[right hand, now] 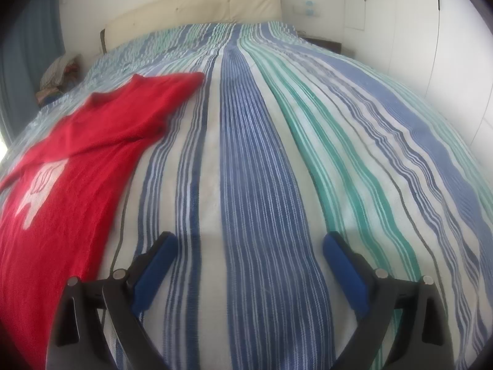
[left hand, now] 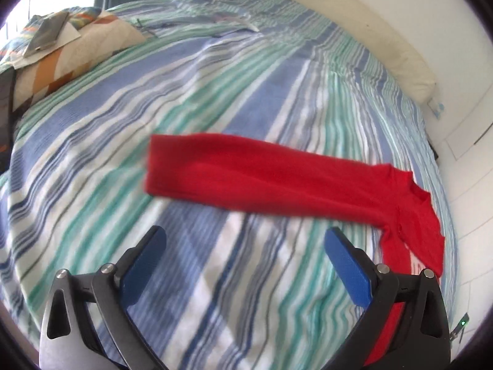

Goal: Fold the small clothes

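Note:
A small red knit sweater [left hand: 277, 178] lies flat on the striped bedspread [left hand: 215, 92]. In the left wrist view one long sleeve stretches to the left, and the neck and body run off at the right behind my finger. My left gripper [left hand: 245, 237] is open and empty, just short of the sleeve. In the right wrist view the sweater [right hand: 77, 160] lies at the left, white pattern up, one sleeve reaching toward the middle. My right gripper [right hand: 249, 242] is open and empty over the bare bedspread [right hand: 277, 154], to the right of the sweater's body.
A patterned pillow [left hand: 71, 46] with a phone and paper on it sits at the bed's far left. A cream headboard [right hand: 197, 9] and white walls bound the bed. Another pillow [right hand: 58, 71] lies at the far left corner.

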The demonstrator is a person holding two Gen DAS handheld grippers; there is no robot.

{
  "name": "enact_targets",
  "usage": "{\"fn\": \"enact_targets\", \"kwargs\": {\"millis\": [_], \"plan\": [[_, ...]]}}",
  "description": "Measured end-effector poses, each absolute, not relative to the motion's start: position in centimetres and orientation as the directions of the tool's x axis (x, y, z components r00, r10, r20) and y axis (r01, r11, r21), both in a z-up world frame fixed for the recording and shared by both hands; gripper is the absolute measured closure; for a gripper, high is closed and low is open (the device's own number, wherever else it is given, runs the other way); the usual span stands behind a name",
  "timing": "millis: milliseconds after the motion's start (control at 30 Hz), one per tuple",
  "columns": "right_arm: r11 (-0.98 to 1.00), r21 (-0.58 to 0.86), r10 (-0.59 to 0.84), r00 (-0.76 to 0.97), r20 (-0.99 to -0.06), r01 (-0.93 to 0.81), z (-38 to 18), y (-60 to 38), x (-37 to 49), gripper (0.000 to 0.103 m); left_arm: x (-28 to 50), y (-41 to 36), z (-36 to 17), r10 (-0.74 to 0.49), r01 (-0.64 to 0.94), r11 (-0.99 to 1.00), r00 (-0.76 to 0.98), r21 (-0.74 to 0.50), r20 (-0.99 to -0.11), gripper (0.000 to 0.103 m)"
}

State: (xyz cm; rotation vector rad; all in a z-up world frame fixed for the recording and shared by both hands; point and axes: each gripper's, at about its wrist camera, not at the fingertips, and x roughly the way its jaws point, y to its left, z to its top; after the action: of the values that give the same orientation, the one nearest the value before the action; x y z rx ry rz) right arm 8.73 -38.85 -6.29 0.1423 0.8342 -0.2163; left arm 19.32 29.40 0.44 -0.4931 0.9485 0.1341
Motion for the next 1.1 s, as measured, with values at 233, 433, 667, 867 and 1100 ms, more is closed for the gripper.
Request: {"fn": "enact_targets", "kwargs": {"millis": [233,433,667,867,1100], "plan": [[0.969,0.035,-0.138,0.652,-0.746,0.246,-6.3,-38.7,8.8,0.007,23.8,36.4,-3.3,-0.157,-0.393,0.838,0.489,-0.378,-0.858,0.023],[0.969,0.035,-0.138,0.652,-0.746,0.246,-6.3,-38.8,8.8,0.007,26.0,34.8,-4.6,-0.181,-0.376,0.849,0.452,-0.371,-0.873,0.096],[0.969,0.034,-0.139,0.651,-0.746,0.246,-6.3,-38.7,8.8,0.007,27.6,28.4,4.5,-0.177,-0.224,0.912,0.543,-0.344,-0.821,0.099],[0.969,0.019,-0.149,0.643,-0.751,0.247,-6.3,-38.5,9.0,0.006,31.3,13.2,15.4,-0.302,0.112,0.95,0.579,-0.293,-0.758,0.099],[0.969,0.024,-0.146,0.645,-0.75,0.247,-6.4,-38.5,8.9,0.006,32.6,-4.9,17.6,-0.478,0.403,0.866,0.497,-0.296,-0.724,0.099]]}}
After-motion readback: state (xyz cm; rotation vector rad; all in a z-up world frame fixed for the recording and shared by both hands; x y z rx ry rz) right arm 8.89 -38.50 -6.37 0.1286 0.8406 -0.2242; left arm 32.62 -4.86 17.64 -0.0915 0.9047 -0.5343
